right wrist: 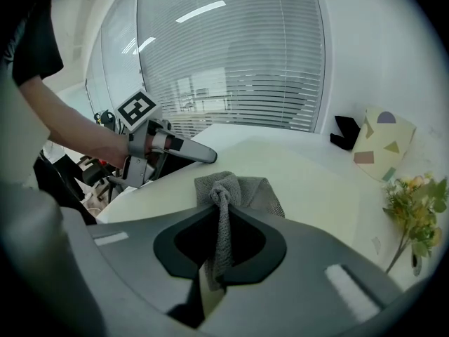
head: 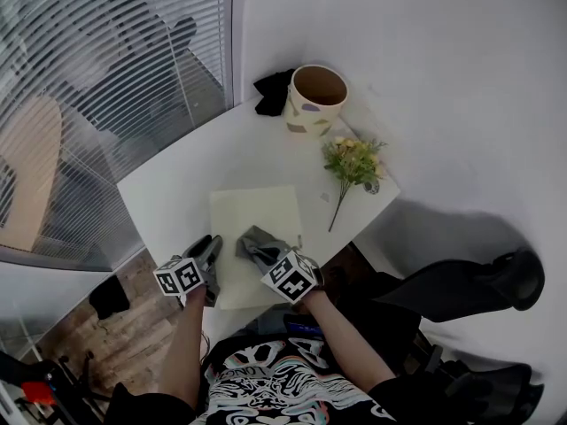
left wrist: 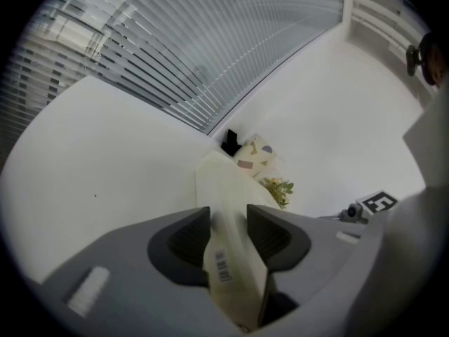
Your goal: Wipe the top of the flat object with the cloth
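Now, both your tools work the near edge of the white table point(head: 168, 184).
Your left gripper point(left wrist: 228, 220) pinches the thin, cream flat object point(head: 257, 215); your right gripper point(right wrist: 223, 216) clamps the bunched grey knit cloth point(right wrist: 235, 188) on it. The far round cup point(head: 316, 100) shows its brown inside.

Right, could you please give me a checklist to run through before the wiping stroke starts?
1. Cloth gripped: the right tool is shut on the cloth. Ok.
2. Flat object steadied: the left tool is shut on its near edge. Ok.
3. Cloth contact: it rests on the near part of the flat object's top. Ok.
4. Path ahead: the rest of the top is bare; the flowers and the cup sit off it. Ok.
5. Dirt to wipe on the top: cannot tell.
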`<state>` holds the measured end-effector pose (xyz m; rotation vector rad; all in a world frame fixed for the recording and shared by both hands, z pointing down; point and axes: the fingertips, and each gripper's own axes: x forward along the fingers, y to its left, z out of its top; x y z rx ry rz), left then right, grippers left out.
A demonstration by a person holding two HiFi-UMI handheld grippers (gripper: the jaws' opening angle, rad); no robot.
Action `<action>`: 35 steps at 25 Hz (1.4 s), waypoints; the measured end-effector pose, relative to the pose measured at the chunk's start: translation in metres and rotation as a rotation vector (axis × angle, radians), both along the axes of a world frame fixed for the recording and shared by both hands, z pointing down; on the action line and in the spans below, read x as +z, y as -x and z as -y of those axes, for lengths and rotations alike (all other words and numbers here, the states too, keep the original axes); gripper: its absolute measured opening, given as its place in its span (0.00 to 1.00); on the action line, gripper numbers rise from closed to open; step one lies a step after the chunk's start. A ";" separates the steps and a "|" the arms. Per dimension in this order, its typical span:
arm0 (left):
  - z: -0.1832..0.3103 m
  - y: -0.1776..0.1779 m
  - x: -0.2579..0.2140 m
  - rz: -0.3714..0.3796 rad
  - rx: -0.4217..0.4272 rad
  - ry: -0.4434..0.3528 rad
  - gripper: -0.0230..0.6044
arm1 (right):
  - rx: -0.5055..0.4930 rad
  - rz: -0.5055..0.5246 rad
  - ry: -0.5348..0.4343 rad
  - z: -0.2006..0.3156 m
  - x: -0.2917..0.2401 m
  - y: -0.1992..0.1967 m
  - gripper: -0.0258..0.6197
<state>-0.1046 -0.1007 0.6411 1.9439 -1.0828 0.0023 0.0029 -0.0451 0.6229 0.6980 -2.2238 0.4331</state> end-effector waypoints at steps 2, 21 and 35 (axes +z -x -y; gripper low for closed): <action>0.000 0.000 0.000 -0.001 0.000 0.000 0.37 | -0.018 0.011 0.027 -0.006 0.000 0.000 0.06; 0.001 0.001 0.002 0.001 -0.003 -0.003 0.37 | -0.046 0.032 0.136 -0.047 -0.001 -0.006 0.06; 0.000 0.001 0.000 -0.009 -0.004 -0.005 0.37 | 0.049 -0.006 0.246 -0.042 -0.006 -0.033 0.06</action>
